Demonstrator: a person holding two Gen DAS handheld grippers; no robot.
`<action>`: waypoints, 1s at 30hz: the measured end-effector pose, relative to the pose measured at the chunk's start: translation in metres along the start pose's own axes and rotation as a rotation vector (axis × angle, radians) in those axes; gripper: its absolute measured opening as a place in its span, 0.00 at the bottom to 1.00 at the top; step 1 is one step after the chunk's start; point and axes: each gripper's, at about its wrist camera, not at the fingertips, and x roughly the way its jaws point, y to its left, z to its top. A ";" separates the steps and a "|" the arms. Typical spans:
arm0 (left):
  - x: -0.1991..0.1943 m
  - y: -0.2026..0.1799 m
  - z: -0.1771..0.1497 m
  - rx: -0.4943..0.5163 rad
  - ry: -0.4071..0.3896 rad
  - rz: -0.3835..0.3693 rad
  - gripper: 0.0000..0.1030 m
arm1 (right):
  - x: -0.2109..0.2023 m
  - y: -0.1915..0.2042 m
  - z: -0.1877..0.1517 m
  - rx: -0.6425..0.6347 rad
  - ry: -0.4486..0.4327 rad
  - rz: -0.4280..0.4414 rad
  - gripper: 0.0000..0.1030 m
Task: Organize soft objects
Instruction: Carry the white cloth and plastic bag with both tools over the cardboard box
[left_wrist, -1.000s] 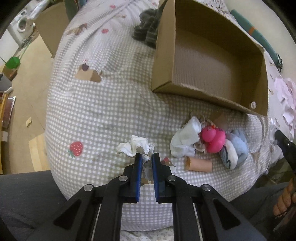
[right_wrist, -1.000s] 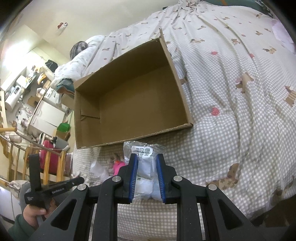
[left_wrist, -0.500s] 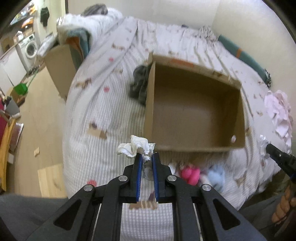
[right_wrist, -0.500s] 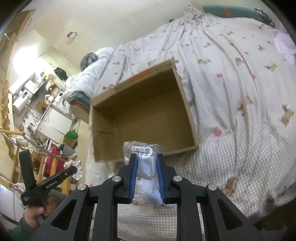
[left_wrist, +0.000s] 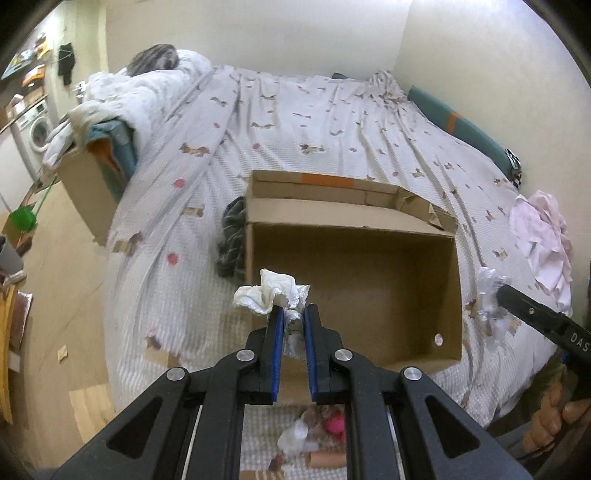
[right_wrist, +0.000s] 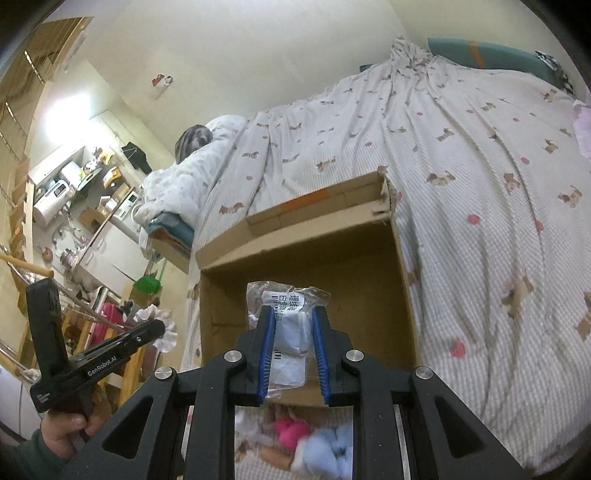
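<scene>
An open cardboard box (left_wrist: 454, 295) lies on the bed; it also shows in the right wrist view (right_wrist: 404, 295). My left gripper (left_wrist: 293, 317) is shut on a crumpled white cloth (left_wrist: 269, 293) and holds it above the box's near left corner. My right gripper (right_wrist: 293, 317) is shut on a clear plastic packet with a white label (right_wrist: 288, 306), held in front of the box's opening. A pile of soft items, with a pink toy (left_wrist: 334, 422) and a light blue one (right_wrist: 332, 448), lies on the bed below the grippers.
A dark striped garment (left_wrist: 231, 236) lies against the box's left side. Pink cloth (left_wrist: 543, 240) lies at the bed's right edge. A second cardboard box (left_wrist: 88, 184) with bedding stands left of the bed. Wooden floor (left_wrist: 55, 295) lies to the left.
Both grippers have risen and tilted up with their loads. The soft pile has dropped to the bottom of both views and the box now lies ahead of the fingers.
</scene>
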 end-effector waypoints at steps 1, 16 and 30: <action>0.005 -0.002 0.001 0.005 0.003 -0.007 0.10 | 0.005 -0.001 0.001 0.002 -0.002 0.000 0.22; 0.090 -0.014 -0.015 0.054 0.086 0.030 0.10 | 0.079 -0.031 -0.018 0.000 0.109 -0.082 0.22; 0.115 -0.020 -0.033 0.101 0.135 0.038 0.11 | 0.121 -0.036 -0.034 -0.023 0.235 -0.155 0.22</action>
